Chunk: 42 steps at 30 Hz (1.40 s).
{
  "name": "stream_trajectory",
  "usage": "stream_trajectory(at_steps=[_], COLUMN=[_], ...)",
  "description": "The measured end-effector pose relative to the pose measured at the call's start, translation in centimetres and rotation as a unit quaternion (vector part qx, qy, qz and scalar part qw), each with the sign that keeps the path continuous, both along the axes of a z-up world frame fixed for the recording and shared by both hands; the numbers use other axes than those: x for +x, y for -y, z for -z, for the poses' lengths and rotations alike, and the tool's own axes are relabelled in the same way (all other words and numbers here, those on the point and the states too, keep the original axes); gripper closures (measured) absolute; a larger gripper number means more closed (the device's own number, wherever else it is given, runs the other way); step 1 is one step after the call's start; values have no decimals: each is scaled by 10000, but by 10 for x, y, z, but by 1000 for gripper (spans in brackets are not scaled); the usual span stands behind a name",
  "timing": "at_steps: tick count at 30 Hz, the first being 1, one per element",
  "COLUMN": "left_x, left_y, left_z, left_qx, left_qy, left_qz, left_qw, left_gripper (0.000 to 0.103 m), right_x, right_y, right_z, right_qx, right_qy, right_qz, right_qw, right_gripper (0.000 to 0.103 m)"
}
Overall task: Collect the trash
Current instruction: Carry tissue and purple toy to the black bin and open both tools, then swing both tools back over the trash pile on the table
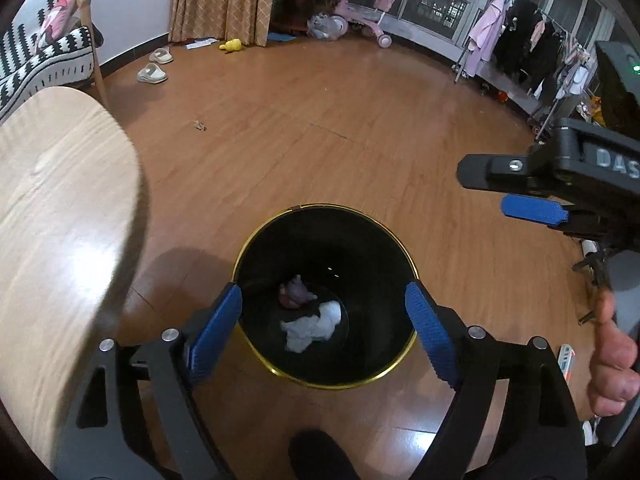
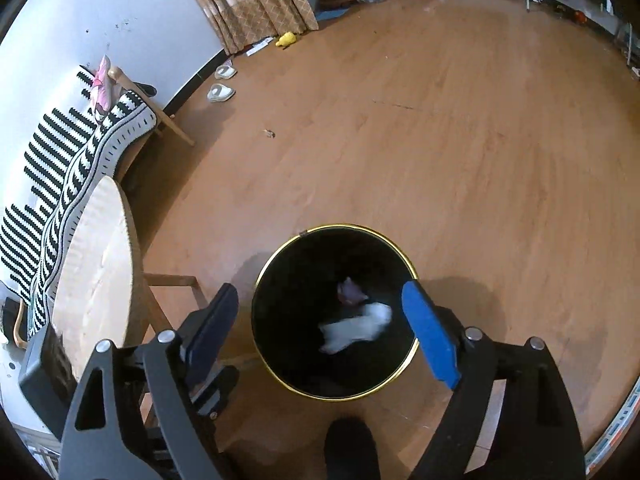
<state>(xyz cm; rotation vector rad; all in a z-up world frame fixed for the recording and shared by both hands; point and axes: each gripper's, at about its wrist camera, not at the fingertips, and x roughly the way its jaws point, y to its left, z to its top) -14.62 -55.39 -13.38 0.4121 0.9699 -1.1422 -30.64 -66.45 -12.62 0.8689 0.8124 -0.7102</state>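
The bin (image 1: 326, 296) was seen in the lower centre of both views, standing upright on the wooden floor (image 1: 360, 120) with its round mouth facing straight up. At its bottom a crumpled white tissue (image 1: 312, 326) lay with its long axis running from lower left to upper right, and a small purple scrap (image 1: 296, 292) was touching its upper end. The left gripper (image 1: 324, 332) was held above the mouth with its jaws spread wide and nothing between them. The right gripper (image 2: 320, 332) was likewise released and empty over the bin; in the left view it was seen at the right edge, beside a hand (image 1: 612, 364).

The drop appeared to be done, so the step was judged to be a clean withdrawal. Both grippers would best be lifted clear of the gold rim (image 1: 400, 240) without it being knocked. A small bit of debris (image 1: 199, 124) in the upper left of the floor, well apart from the bin, was judged a likely next pickup.
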Motion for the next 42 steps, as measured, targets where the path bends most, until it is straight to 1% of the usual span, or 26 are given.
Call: stream_trajectory(at_steps=[2, 3, 5, 8, 10, 13, 15, 17, 18, 19, 20, 21, 22, 23, 25, 28, 30, 32, 33, 34, 37, 39, 40, 42], left_x=[3, 7, 14, 30, 48, 76, 97, 118, 126, 135, 143, 149, 156, 160, 168, 176, 178, 183, 183, 187, 190, 191, 193, 195], left_y=[-14, -20, -37, -76, -109, -163, -207, -255, -272, -296, -320, -345, -368, -389, -440, -493, -524, -541, -547, -549, -556, -561, -561, -559], left_z=[-15, -22, -38, -64, -82, -102, -113, -121, -125, -126, -127, -127, -127, -124, -115, -108, -105, -103, -100, -100, -88, -81, -78, -73], left_qx=[-51, -88, -180, -242, -304, -376, -318, -184, -147, -107, -48, 19, 79, 135, 278, 351, 291, 313, 332, 354, 391, 495, 503, 467], left_qy=[66, 125, 204, 364, 473, 618, 795, 1008, 1052, 1083, 1109, 1138, 1155, 1162, 1113, 846, 711, 668, 637, 603, 443, 424, 376, 244], left_qz=[-76, -108, -171, -438, -776, -1334, -1768, -2255, -2432, -2650, -2883, -3115, -3299, -3444, -3834, -4173, -4357, -4445, -4462, -4462, -4432, -4540, -4546, -4469], left_qw=[9999, 9998, 9995, 9981, 9954, 9884, 9805, 9689, 9642, 9581, 9511, 9434, 9369, 9315, 9164, 9041, 8968, 8927, 8921, 8922, 8945, 8886, 8885, 8930], left_gripper=[12, 10, 7, 7, 7, 7, 7, 7, 7, 7, 7, 7, 7, 7, 7, 7, 7, 7, 7, 7, 7, 7, 7, 7], right_x=[7, 12, 29, 60, 83, 115, 139, 167, 180, 191, 211, 222, 236, 250, 273, 305, 325, 341, 349, 355, 375, 385, 387, 393], right_y=[-7, -14, -30, -62, -90, -128, -159, -191, -209, -223, -245, -256, -278, -292, -326, -379, -408, -431, -441, -446, -467, -472, -475, -478], right_z=[-8, -14, -29, -52, -67, -81, -89, -98, -100, -103, -108, -109, -110, -112, -113, -107, -102, -93, -88, -83, -67, -59, -57, -51], right_qx=[-62, -132, -270, -419, -546, -667, -691, -697, -707, -711, -687, -656, -590, -541, -476, -347, -260, -234, -238, -244, -260, -223, -213, -193], right_qy=[45, 65, 150, 360, 500, 611, 702, 771, 792, 803, 821, 836, 863, 873, 877, 831, 753, 623, 550, 477, 281, 176, 152, 90], right_qz=[-94, -173, -421, -850, -1192, -1674, -2016, -2383, -2568, -2706, -2938, -3071, -3277, -3407, -3693, -4114, -4345, -4510, -4574, -4631, -4746, -4783, -4797, -4839], right_qw=[9999, 9997, 9986, 9948, 9901, 9817, 9745, 9656, 9606, 9567, 9499, 9457, 9390, 9346, 9239, 9070, 8972, 8900, 8872, 8847, 8794, 8777, 8771, 8749], right_gripper=[20, 20, 19, 18, 18, 18, 18, 18, 18, 18, 18, 18, 18, 18, 18, 18, 18, 17, 17, 17, 17, 17, 17, 17])
